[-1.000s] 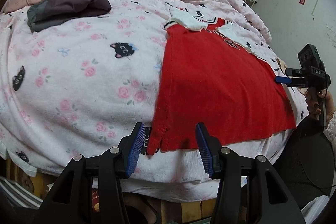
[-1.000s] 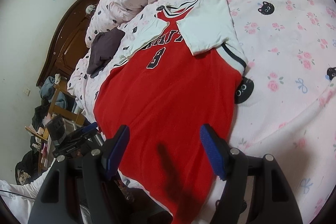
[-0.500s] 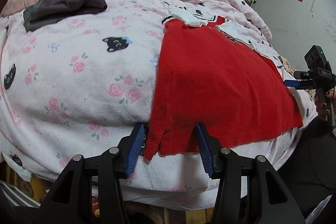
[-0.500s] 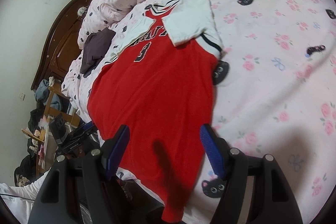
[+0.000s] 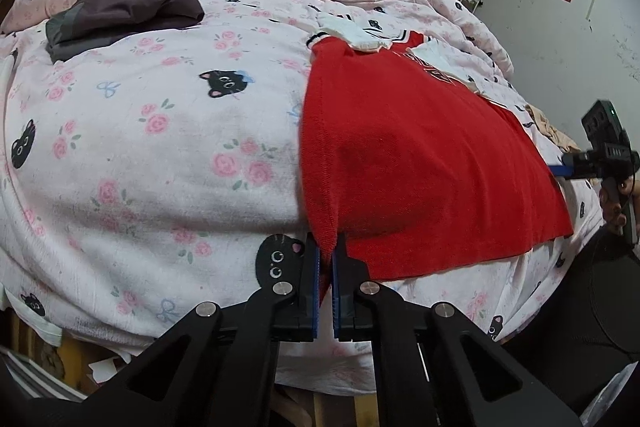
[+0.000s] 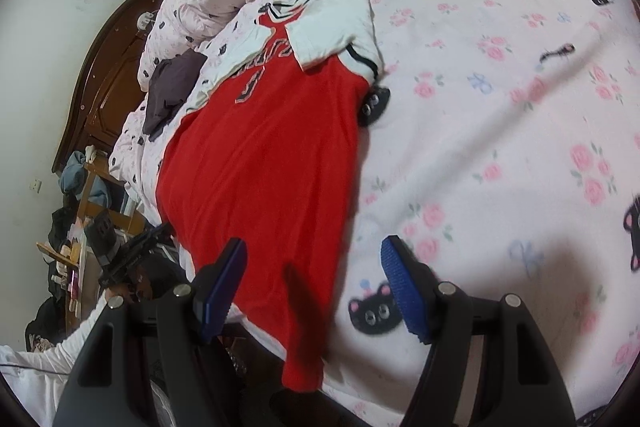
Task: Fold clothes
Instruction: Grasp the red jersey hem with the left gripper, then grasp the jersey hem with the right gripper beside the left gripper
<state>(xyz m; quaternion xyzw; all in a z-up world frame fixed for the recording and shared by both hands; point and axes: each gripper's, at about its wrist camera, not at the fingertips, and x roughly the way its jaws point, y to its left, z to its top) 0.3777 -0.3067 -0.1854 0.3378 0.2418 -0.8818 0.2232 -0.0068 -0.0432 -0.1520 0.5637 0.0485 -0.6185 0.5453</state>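
Observation:
A red jersey (image 5: 420, 163) with white sleeves folded in lies flat on the pink cat-print quilt (image 5: 140, 131). My left gripper (image 5: 326, 267) is shut on the jersey's bottom left hem corner at the bed's near edge. In the right wrist view the jersey (image 6: 264, 163) runs away from me, its number facing up. My right gripper (image 6: 314, 283) is open, its blue pads straddling the bottom right hem corner without pinching it. The right gripper also shows at the far right of the left wrist view (image 5: 600, 159).
A dark folded garment (image 5: 124, 3) lies on the quilt near the pillows, left of the jersey. A wooden headboard (image 6: 104, 75) and a cluttered rack (image 6: 76, 227) stand beyond the bed's left side. A white wall (image 5: 560, 27) stands behind the bed.
My left gripper has closed on the jersey's hem corner. My right gripper has moved closer to the other hem corner, still open.

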